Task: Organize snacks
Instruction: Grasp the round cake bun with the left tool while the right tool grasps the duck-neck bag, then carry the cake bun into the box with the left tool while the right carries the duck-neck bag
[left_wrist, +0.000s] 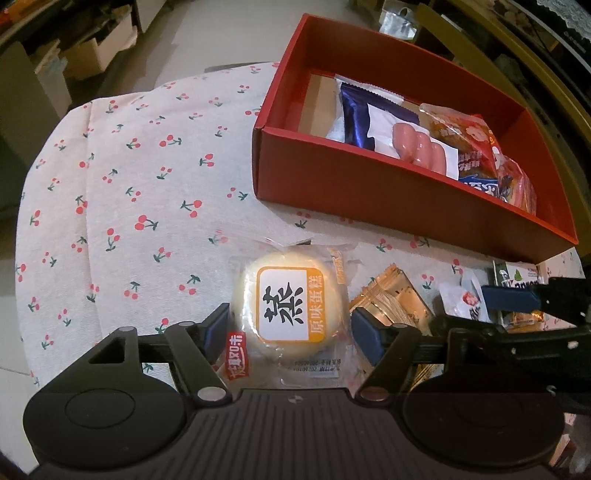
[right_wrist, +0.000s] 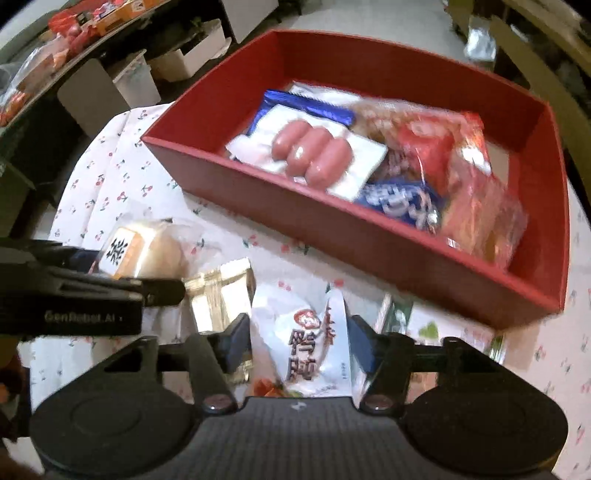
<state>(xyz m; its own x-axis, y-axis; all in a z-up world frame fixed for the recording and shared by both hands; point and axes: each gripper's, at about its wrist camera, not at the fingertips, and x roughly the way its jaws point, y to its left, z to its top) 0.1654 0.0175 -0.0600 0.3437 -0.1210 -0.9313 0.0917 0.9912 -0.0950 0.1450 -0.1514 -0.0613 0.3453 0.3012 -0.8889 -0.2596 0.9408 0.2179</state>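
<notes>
Several snack packets (right_wrist: 369, 155) fill red box (right_wrist: 369, 236).

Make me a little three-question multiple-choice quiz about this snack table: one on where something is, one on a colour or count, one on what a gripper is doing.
1. Where does the sausage pack lie?
A. in the red box
B. on the cloth
C. on the floor

2. How many sausages show in it?
A. one
B. three
C. five

3. What sits between the left gripper fingers?
A. nothing
B. a can
C. the round steamed cake

Answers:
1 A, the box walls surround it.
2 B, three pink links lie side by side.
3 C, the wrapped cake fills the gap.
</notes>
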